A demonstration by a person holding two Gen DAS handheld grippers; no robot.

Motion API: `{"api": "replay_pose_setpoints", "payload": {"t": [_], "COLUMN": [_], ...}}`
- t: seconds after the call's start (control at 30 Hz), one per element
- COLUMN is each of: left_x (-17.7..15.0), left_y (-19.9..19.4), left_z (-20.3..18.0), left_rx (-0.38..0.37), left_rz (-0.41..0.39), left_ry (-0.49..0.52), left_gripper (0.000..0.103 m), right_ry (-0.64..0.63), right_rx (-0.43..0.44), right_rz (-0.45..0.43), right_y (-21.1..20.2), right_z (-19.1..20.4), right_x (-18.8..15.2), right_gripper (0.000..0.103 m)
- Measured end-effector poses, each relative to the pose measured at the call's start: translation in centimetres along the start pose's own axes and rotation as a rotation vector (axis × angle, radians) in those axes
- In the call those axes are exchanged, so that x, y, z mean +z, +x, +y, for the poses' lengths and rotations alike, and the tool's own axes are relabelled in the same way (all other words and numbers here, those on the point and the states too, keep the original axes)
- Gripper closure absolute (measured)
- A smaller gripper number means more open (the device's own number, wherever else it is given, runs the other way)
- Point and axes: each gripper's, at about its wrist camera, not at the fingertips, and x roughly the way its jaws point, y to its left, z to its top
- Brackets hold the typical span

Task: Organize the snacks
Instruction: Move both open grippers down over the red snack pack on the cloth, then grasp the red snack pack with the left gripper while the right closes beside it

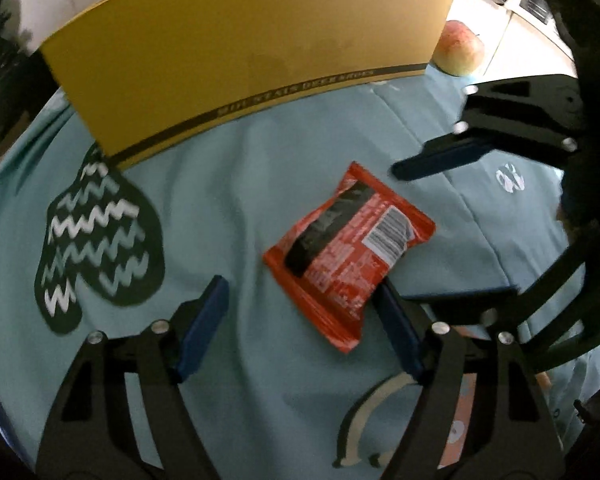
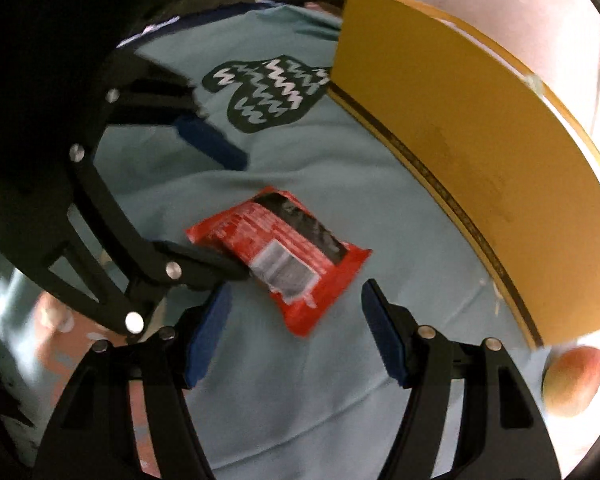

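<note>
My two claws, left gripper point(image 1: 300, 312) and right gripper point(image 2: 296, 320), are both released above the light blue cloth point(image 1: 260, 160), the red foil snack packet point(image 1: 350, 254) lies flat just ahead between them, touching the left gripper's right pad, and the yellow cardboard box point(image 1: 240, 60) stands further behind.

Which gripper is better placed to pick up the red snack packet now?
Left, probably. The left gripper has one pad beside the red snack packet; the right gripper stands open, short of it.

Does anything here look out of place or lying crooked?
The red snack packet lies askew and label-down on the teal cloth, outside the yellow box. An apple sits loose beside the box's far end.
</note>
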Motion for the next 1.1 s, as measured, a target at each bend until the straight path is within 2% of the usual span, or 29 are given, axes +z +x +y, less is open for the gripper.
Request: {"api": "replay_pose_setpoints", "payload": {"t": [0.07, 0.1, 0.13, 0.2, 0.27, 0.33, 0.43, 0.73, 0.8, 0.83, 0.87, 0.93, 0.97, 1.03, 1.07, 1.1], "left_x": [0.5, 0.6, 0.6, 0.6, 0.3, 0.0, -0.5, -1.4, -1.1, -0.9, -0.7, -0.6, -0.4, 0.1, 0.1, 0.4], "left_y": [0.1, 0.1, 0.0, 0.0, -0.4, -0.7, -1.2, -2.2, -1.9, -1.7, -1.6, -1.5, -1.5, -1.3, -1.3, -1.1], "left_z": [-0.3, -0.4, -0.5, -0.4, -0.1, -0.1, -0.1, 1.5, 1.5, 1.6, 1.6, 1.8, 1.8, 1.6, 1.6, 1.5], "left_rx": [-0.021, -0.03, -0.034, -0.045, -0.063, -0.092, -0.094, -0.093, -0.089, -0.094, -0.082, -0.081, -0.074, -0.068, -0.072, -0.077], "left_rz": [-0.008, -0.011, -0.014, -0.024, -0.036, -0.037, -0.043, -0.044, -0.031, -0.02, -0.02, -0.016, -0.019, -0.019, -0.021, -0.02], "left_ry": [0.026, 0.038, 0.042, 0.038, 0.037, 0.046, 0.053, 0.029, 0.033, 0.03, 0.031, 0.018, 0.015, 0.028, 0.031, 0.034], "left_gripper": [0.04, 0.05, 0.055, 0.061, 0.071, 0.084, 0.09, 0.092, 0.091, 0.089, 0.087, 0.064, 0.058, 0.056, 0.056, 0.069], "right_ry": [0.031, 0.06, 0.068, 0.069, 0.111, 0.148, 0.186, 0.245, 0.208, 0.185, 0.16, 0.116, 0.095, 0.052, 0.069, 0.093], "right_rx": [0.032, 0.059, 0.084, 0.082, 0.101, 0.111, 0.14, 0.175, 0.141, 0.109, 0.075, 0.035, 0.029, 0.001, 0.024, 0.056], "right_rz": [0.006, 0.016, 0.015, 0.018, 0.013, 0.007, 0.0, -0.021, -0.035, -0.038, -0.038, -0.027, -0.022, -0.017, 0.011, 0.042], "right_y": [0.3, 0.4, 0.4, 0.4, 0.2, 0.0, -0.4, -1.2, -1.6, -1.6, -1.5, -0.8, -0.5, 0.1, 0.8, 1.2], "right_z": [-0.7, -1.1, -1.1, -1.0, -1.6, -2.4, -2.8, -3.3, -3.1, -3.0, -2.8, -2.5, -2.4, -2.2, -2.6, -3.0], "right_x": [0.2, 0.3, 0.5, 0.9, 1.0, 1.0, 0.4, 0.4, 0.6, 0.7, 0.9, 1.4, 1.6, 1.7, 1.8, 1.8], "right_gripper": [0.038, 0.041, 0.055, 0.062, 0.075, 0.077, 0.083, 0.083, 0.074, 0.061, 0.051, 0.045, 0.045, 0.045, 0.051, 0.059]}}
